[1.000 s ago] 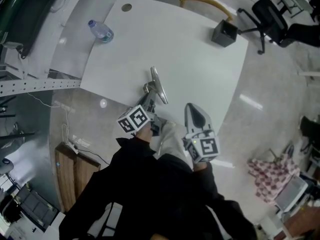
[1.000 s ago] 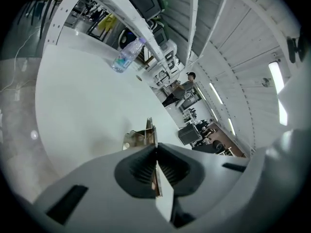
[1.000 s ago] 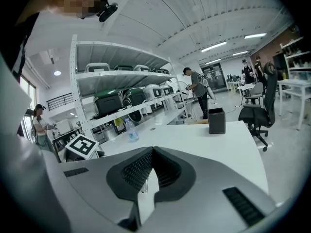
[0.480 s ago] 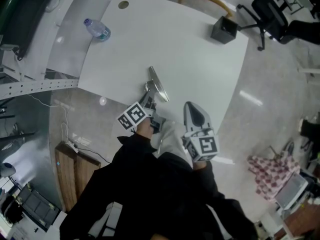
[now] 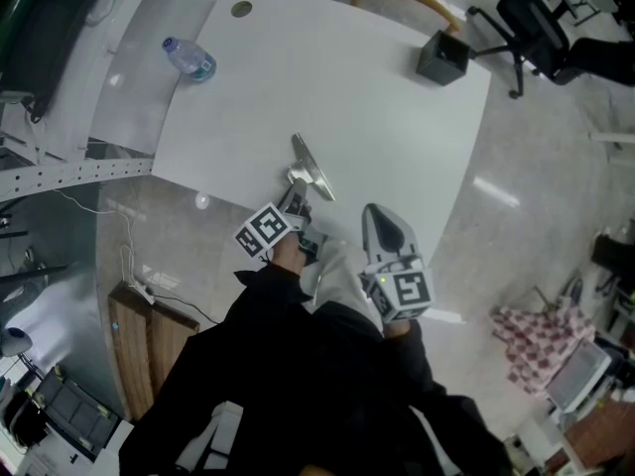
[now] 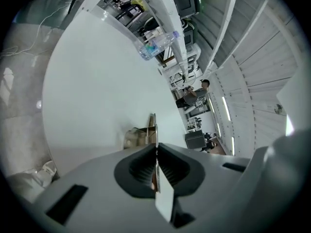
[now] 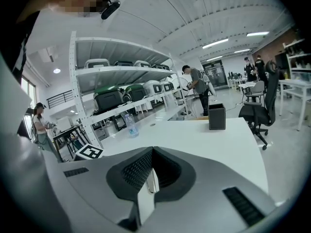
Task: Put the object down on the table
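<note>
A flat silver metal piece (image 5: 310,168) with a small bracket on it stands edge-up over the near edge of the white table (image 5: 377,97). My left gripper (image 5: 296,196) is shut on its near end. In the left gripper view the piece (image 6: 152,126) runs edge-on out from between the closed pads of my left gripper (image 6: 154,148), low over the table (image 6: 97,81). My right gripper (image 5: 387,228) hangs by the table's near right edge, shut with nothing in it. The right gripper view shows the jaws of my right gripper (image 7: 151,155) meeting, pointed across the table (image 7: 194,135).
A plastic water bottle (image 5: 189,58) lies at the table's far left. A black box (image 5: 442,59) stands at its far right corner, with an office chair (image 5: 536,23) behind it. A round cable hole (image 5: 241,9) is near the far edge. Shelving and people stand beyond.
My left gripper has rolled a little and sunk slightly with the metal piece still held. The right gripper has stayed where it was.
</note>
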`<state>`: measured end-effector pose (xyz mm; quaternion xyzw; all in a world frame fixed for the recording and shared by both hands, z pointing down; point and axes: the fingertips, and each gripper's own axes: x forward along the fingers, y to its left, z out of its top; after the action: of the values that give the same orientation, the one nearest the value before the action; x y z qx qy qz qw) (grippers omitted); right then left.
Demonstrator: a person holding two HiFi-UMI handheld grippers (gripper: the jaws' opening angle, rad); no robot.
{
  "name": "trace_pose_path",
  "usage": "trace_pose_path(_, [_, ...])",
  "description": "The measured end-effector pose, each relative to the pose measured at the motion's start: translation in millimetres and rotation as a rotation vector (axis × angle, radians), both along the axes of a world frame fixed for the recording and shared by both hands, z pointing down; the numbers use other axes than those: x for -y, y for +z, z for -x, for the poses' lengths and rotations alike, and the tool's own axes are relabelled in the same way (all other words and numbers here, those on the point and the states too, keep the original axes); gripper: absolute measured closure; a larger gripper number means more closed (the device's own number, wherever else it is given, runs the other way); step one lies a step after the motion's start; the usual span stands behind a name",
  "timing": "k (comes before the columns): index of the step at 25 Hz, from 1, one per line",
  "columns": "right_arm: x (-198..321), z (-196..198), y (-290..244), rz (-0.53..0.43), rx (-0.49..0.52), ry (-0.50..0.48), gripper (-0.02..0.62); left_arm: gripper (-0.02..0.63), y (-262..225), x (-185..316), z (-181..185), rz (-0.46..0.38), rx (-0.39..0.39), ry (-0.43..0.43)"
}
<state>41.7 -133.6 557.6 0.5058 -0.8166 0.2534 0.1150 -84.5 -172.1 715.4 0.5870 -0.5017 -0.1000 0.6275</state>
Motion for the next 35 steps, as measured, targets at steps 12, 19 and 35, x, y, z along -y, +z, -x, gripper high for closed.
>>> trace_pose_path(12, [-3.5,-5.1,1.9,-0.001,-0.004,0.007,0.606,0.500,-4.1,0.8,-6.3,-0.035,-0.138,-0.031])
trace_pose_path(19, [-8.3,-7.6,-1.7,-0.025,-0.008,0.013,0.606,0.495,-14.3,-5.8,1.3,-0.044,-0.090,-0.035])
trace_pose_path(35, [-29.0,-13.0,-40.4,-0.088,0.021,0.045,0.606,0.495,-107.0,-19.5,-8.5,-0.217,-0.067,0.037])
